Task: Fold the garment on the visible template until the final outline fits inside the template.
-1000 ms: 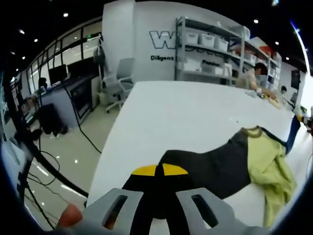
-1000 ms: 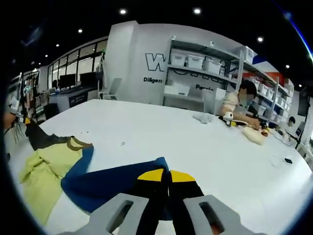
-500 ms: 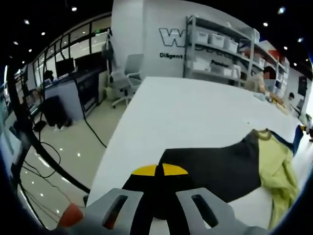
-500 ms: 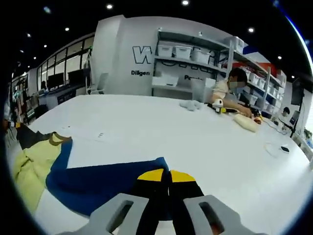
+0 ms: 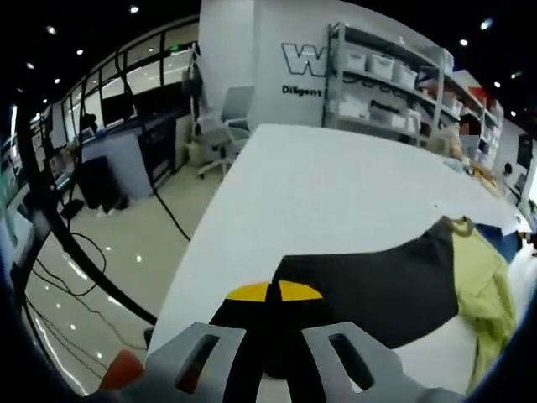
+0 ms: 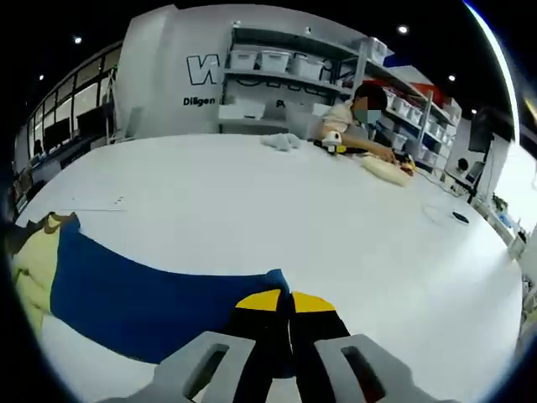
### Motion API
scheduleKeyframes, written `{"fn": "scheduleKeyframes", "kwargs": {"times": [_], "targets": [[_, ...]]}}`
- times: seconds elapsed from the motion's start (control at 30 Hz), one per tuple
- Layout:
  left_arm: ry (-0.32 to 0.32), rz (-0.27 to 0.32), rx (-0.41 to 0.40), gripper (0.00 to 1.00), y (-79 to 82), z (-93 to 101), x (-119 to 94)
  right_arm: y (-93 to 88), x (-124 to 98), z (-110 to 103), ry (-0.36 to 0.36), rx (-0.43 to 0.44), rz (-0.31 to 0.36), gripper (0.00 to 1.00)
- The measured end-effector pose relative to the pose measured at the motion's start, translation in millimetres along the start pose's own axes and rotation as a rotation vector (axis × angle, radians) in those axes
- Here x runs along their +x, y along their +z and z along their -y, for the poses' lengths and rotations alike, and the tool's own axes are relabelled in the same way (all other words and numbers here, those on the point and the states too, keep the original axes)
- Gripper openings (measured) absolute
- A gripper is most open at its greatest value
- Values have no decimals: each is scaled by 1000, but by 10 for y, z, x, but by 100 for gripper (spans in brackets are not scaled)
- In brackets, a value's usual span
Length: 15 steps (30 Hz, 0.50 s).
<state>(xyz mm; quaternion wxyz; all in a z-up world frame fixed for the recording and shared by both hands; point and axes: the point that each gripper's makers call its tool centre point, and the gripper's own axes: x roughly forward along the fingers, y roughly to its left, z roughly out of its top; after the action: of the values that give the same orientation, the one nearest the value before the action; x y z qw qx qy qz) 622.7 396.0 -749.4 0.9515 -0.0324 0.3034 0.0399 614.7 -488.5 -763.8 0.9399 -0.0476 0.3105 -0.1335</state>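
Observation:
The garment lies on a white table (image 5: pixel 336 185), with a pale yellow body (image 5: pixel 485 285), a dark grey sleeve (image 5: pixel 377 285) and a blue sleeve (image 6: pixel 143 294). In the left gripper view my left gripper (image 5: pixel 273 291) is shut on the end of the dark grey sleeve, which stretches right toward the yellow body. In the right gripper view my right gripper (image 6: pixel 285 300) is shut on the end of the blue sleeve, which runs left to the yellow body (image 6: pixel 25 269). No template outline can be made out on the table.
The table's left edge (image 5: pixel 197 243) drops to a floor with cables and an office chair (image 5: pixel 220 133). A person (image 6: pixel 357 117) sits at the far end among small items (image 6: pixel 386 164). Shelving (image 5: pixel 382 80) stands behind.
Both sleeves have been pulled further outward and now lie straighter. The yellow body sits further from each gripper, and both cameras have swung with the hands.

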Motion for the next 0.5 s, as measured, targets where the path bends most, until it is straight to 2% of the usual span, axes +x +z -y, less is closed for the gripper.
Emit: {"fn": "scheduleKeyframes", "kwargs": {"times": [0.23, 0.5], "targets": [[11, -19, -12, 0, -62, -40, 22, -206, 141, 36, -1, 5, -65, 0], [30, -44, -14, 0, -163, -80, 75, -317, 121, 13, 7, -13, -89, 0]]}}
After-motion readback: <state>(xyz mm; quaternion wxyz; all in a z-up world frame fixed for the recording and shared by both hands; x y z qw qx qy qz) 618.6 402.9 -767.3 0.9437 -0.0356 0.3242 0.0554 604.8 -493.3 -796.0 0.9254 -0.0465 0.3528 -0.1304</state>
